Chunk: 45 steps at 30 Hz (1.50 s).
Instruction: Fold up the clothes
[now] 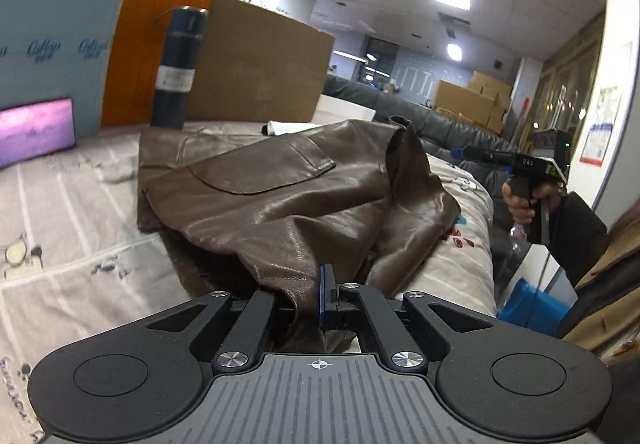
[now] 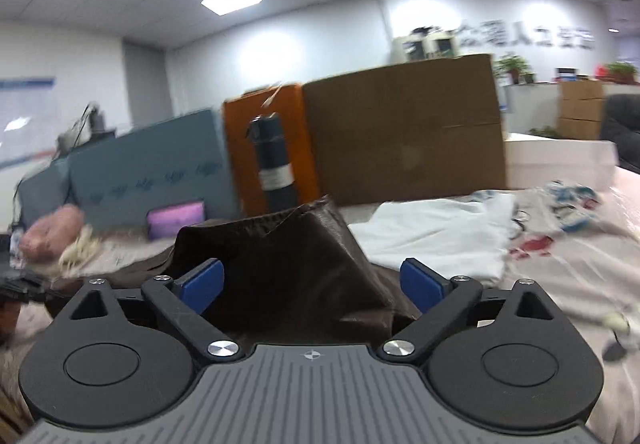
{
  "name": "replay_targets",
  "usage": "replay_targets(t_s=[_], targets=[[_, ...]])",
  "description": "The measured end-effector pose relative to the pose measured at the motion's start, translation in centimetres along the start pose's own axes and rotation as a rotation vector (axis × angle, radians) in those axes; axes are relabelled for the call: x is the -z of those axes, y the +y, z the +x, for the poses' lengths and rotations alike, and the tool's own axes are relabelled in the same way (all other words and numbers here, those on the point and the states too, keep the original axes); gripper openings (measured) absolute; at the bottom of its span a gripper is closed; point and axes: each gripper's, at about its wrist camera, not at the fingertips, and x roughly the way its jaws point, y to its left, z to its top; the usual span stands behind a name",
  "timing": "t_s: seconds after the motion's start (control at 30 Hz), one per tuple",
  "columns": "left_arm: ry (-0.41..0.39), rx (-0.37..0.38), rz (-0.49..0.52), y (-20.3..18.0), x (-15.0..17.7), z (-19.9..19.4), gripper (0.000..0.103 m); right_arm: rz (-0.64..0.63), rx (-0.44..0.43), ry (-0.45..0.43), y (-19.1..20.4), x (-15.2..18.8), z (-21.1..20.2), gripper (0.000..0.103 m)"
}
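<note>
A brown leather jacket (image 1: 280,188) lies partly folded on a pale patterned bedsheet (image 1: 72,244). My left gripper (image 1: 308,300) is shut on the jacket's near edge, with leather bunched between its blue pads. My right gripper (image 2: 316,284) is open, its blue pads (image 2: 202,284) spread wide on either side of a raised fold of the jacket (image 2: 288,264). The right gripper also shows in the left wrist view (image 1: 532,172), held in a hand off the bed's right edge.
A dark blue flask (image 1: 178,68) stands at the back by an orange panel (image 1: 136,56) and a big cardboard box (image 1: 260,64). A purple box (image 1: 36,132) lies at left. White clothes (image 2: 432,236) lie right of the jacket. A dark sofa (image 1: 440,124) is behind.
</note>
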Motion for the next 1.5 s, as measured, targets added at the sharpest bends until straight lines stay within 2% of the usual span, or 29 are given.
replay_targets(t_s=[0.03, 0.13, 0.17, 0.2, 0.3, 0.37, 0.43, 0.57, 0.67, 0.7, 0.73, 0.77, 0.8, 0.83, 0.87, 0.9, 0.93, 1.07, 1.2, 1.3, 1.5], targets=[[-0.003, 0.0, -0.016, 0.2, 0.1, -0.2, 0.002, -0.03, -0.018, 0.026, -0.2, -0.5, 1.0, 0.096], [-0.046, -0.009, -0.081, 0.8, -0.1, -1.0, 0.012, -0.077, -0.049, 0.066, -0.9, -1.7, 3.9, 0.096], [-0.061, -0.013, -0.104, 1.1, -0.1, -1.3, 0.019, -0.077, -0.064, 0.079, -1.2, -1.9, 4.7, 0.096], [-0.084, -0.009, -0.14, 1.6, -0.4, -1.4, 0.032, -0.076, -0.081, 0.093, -1.5, -2.1, 5.6, 0.096], [-0.134, 0.024, -0.23, 3.3, -1.3, -1.3, 0.059, -0.089, -0.124, 0.121, -2.1, -2.3, 7.6, 0.096], [-0.156, 0.044, -0.28, 4.6, -2.0, -1.0, 0.068, -0.095, -0.148, 0.136, -2.2, -2.5, 8.9, 0.096], [-0.177, 0.053, -0.332, 5.9, -2.6, -0.5, 0.07, -0.106, -0.149, 0.151, -2.3, -2.4, 9.5, 0.095], [-0.216, 0.089, -0.397, 7.9, -3.9, 0.5, 0.07, -0.13, -0.143, 0.181, -2.3, -2.1, 10.5, 0.091], [-0.181, 0.08, -0.38, 7.9, -4.3, 2.0, 0.066, -0.148, -0.139, 0.204, -2.3, -2.0, 11.3, 0.082], [-0.168, 0.076, -0.373, 7.9, -4.4, 2.5, 0.05, -0.154, -0.138, 0.211, -2.3, -1.9, 11.5, 0.077], [-0.165, 0.067, -0.342, 7.5, -4.5, 2.8, 0.037, -0.16, -0.136, 0.219, -2.4, -1.8, 11.8, 0.068], [-0.163, 0.057, -0.306, 7.1, -4.6, 3.0, 0.017, -0.165, -0.135, 0.226, -2.4, -1.8, 12.1, 0.063], [-0.161, 0.047, -0.271, 6.7, -4.6, 3.3, 0.007, -0.172, -0.124, 0.231, -2.2, -1.7, 12.0, 0.049], [-0.186, 0.049, -0.25, 6.4, -5.0, 2.8, 0.004, -0.178, -0.113, 0.235, -2.1, -1.7, 11.7, 0.037], [-0.215, 0.052, -0.232, 6.1, -5.3, 2.2, 0.002, -0.189, -0.111, 0.237, -1.8, -1.8, 11.3, 0.031], [-0.245, 0.055, -0.214, 5.8, -5.7, 1.6, 0.001, -0.201, -0.111, 0.238, -1.5, -1.9, 10.9, 0.019], [-0.274, 0.059, -0.195, 5.5, -6.1, 0.9, 0.001, -0.208, -0.116, 0.224, -1.1, -2.1, 10.1, 0.015], [-0.39, 0.072, -0.121, 4.3, -7.6, -1.5, 0.001, -0.226, -0.144, 0.096, 1.1, -3.5, 4.9, 0.011], [-0.477, 0.132, -0.092, 3.4, -7.6, -4.6, 0.001, -0.235, -0.203, -0.039, 4.6, -3.5, -1.9, 0.011], [-0.478, 0.173, -0.08, 2.2, -5.2, -6.6, 0.001, -0.205, -0.241, -0.07, 6.5, -0.9, -6.0, 0.011], [-0.348, 0.131, -0.165, 0.5, 1.7, -9.9, 0.004, -0.145, -0.323, -0.115, 10.2, 4.5, -13.5, 0.011]])
